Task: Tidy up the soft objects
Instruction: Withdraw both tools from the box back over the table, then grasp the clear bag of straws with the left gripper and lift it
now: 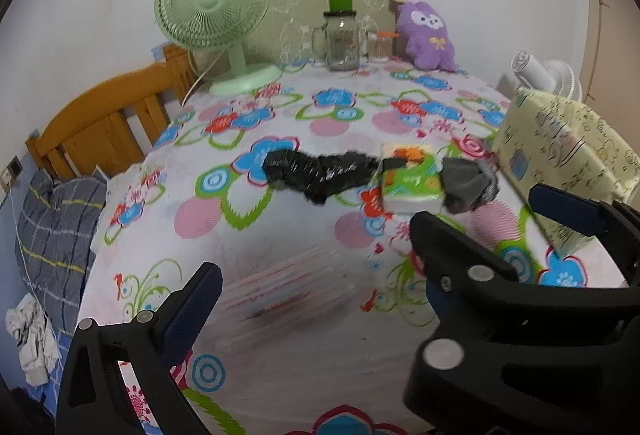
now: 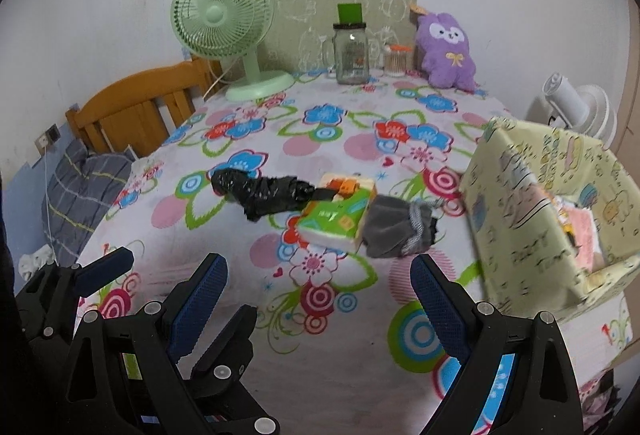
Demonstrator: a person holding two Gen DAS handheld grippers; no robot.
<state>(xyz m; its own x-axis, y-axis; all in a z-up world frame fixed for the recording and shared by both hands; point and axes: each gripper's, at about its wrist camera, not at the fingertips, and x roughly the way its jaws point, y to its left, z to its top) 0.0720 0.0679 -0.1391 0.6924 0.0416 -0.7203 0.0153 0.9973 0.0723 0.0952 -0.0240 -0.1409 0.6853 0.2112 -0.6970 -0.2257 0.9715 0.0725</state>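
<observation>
Both claws hover low over the flowered tabletop, and neither has anything in its grip. The right claw is spread wide, its 2 blue-padded fingers well apart above the floral cloth. The left claw shows in the right wrist view at lower left, its jaws likewise parted and empty; in the left wrist view the same claw frames the middle of the tabletop.

Out in front, 3 soft things lie in a row across the cloth. A crumpled black plastic bag sits on the left, its right end touching a green pack of tissues. Just beside the pack's right edge lies a bunched grey cloth, touching it. Right of that stands a pale yellow fabric box with cartoon print, its near side sagging; something pink shows inside, too blurred to name.

At the far edge, against the wall, stand a green desk fan, a glass mason jar with a green lid, a small glass jar and a purple plush toy. A wooden bed headboard and a grey plaid pillow lie off to the left.
</observation>
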